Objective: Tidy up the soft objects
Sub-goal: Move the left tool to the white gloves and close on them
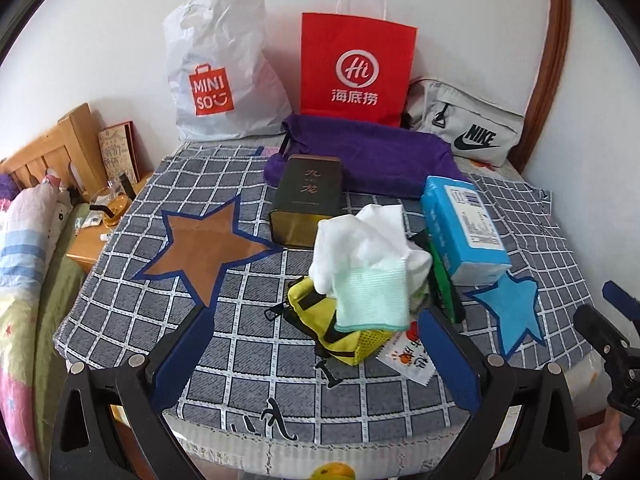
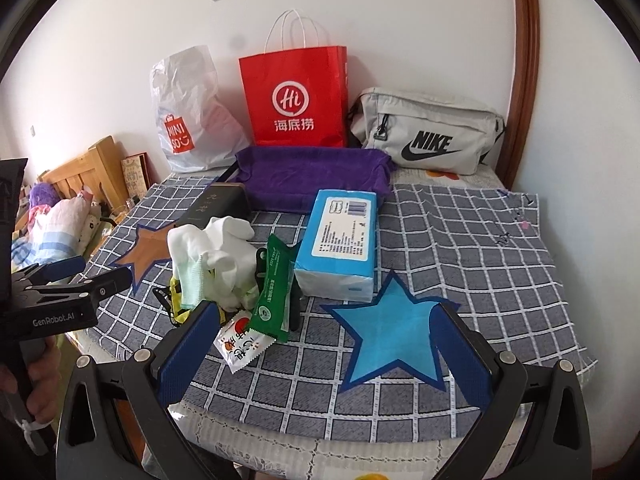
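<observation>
Grey checked cloth [image 1: 120, 304] with star patches covers our bench against a white wall. We see the purple towel [image 1: 360, 156] lying crosswise at the back, white cloths [image 1: 360, 240] heaped mid-bench. Our left claw [image 1: 316, 356] and right claw [image 2: 324, 352] both gape empty.

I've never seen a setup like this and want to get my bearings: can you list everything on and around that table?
Plastic bag: one, white with orange logo, back left against the wall.
Paper bag: one, red, back centre.
Waist bag: one, grey, back right.
Towel: one, purple, before the bags.
Tin: one, dark, lying mid-table.
Tissue pack: one, blue, right of centre.
Cloth pile: white and mint pieces, centre.
Mesh pouch: one, yellow, under the cloths.
Green packet: one, beside the pile.
Snack sachet: one, white, front.
Tablecloth: one, grey check with stars.
Left fingers: blue pads, spread, empty.
Right fingers: blue pads, spread, empty.
</observation>
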